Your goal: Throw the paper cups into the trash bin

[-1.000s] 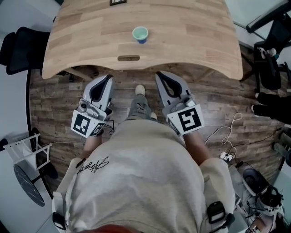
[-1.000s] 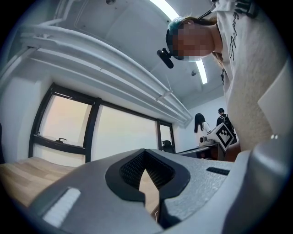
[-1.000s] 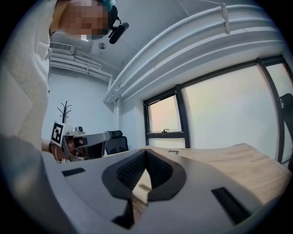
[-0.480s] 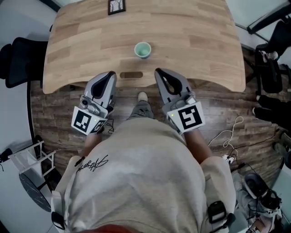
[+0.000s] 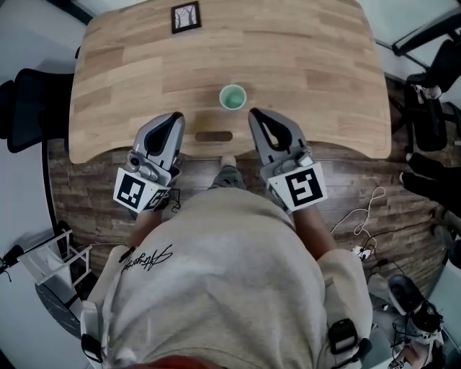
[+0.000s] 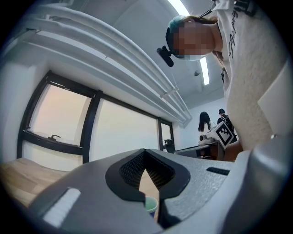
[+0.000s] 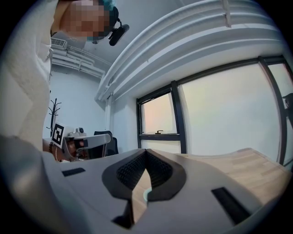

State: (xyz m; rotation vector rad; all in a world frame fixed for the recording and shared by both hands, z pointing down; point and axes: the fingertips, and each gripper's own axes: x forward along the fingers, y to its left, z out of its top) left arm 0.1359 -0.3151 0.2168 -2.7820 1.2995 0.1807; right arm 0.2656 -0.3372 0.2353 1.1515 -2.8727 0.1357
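A single paper cup (image 5: 233, 96) with a green inside stands upright on the wooden table (image 5: 310, 65), near its front edge. My left gripper (image 5: 175, 119) and right gripper (image 5: 256, 115) are held level side by side, tips over the table's front edge, the cup ahead and between them. Both are shut with nothing in them. In the left gripper view the cup (image 6: 151, 205) peeks through the gap under the closed jaws of the left gripper (image 6: 144, 152). A sliver of the cup (image 7: 145, 195) also shows in the right gripper view, below the right gripper (image 7: 146, 152). No trash bin is in view.
A small framed card (image 5: 186, 16) lies at the table's far side and a slot (image 5: 214, 135) is cut near its front edge. Black chairs stand at the left (image 5: 29, 108) and right (image 5: 426, 108). Cables (image 5: 360, 216) trail over the wood floor at the right.
Both grippers moved forward together from over the floor to the table's front edge. The cup now lies closer ahead of them. Their jaws stayed shut.
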